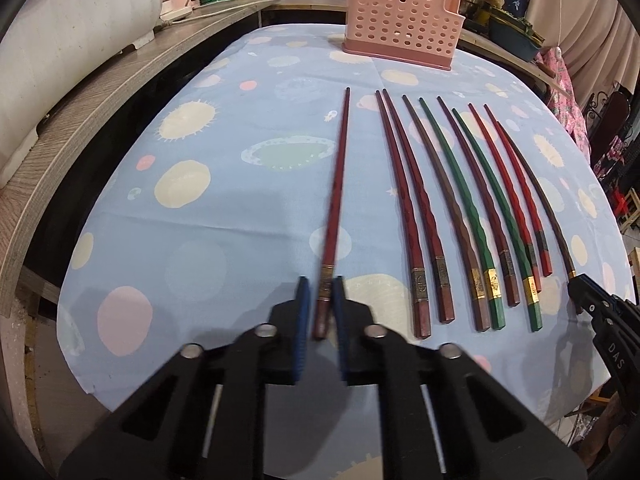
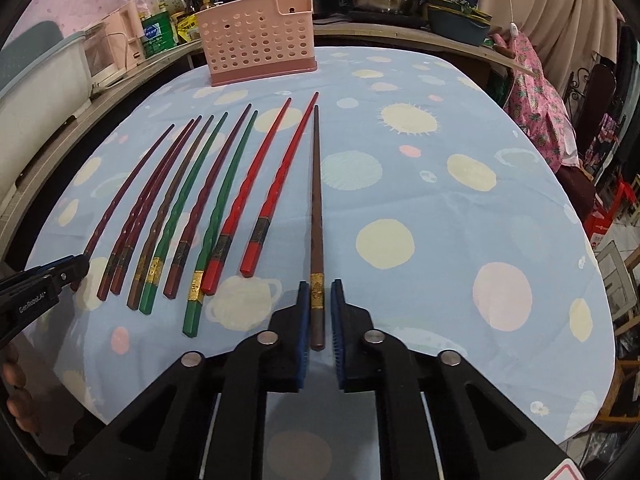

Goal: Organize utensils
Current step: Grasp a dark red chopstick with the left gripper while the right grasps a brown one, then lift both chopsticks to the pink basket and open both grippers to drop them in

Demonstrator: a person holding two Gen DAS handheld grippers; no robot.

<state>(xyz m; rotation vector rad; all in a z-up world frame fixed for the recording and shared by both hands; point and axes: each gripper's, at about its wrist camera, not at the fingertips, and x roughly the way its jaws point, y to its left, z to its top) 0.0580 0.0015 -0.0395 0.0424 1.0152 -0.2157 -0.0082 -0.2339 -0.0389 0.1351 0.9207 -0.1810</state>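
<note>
L tongs (image 1: 321, 300), R tongs (image 2: 319, 302): each w/ chopstick

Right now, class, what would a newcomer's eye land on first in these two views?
A fan of chopsticks in maroon, brown, green and red lies across the blue spotted tablecloth. At each end of the row a claw is shut on one: the left claw on a maroon stick, the right claw on a brown one. Behind stands a pink perforated holder.

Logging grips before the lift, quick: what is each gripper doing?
Left gripper: shut on a dark red chopstick.
Right gripper: shut on a brown chopstick.
</note>
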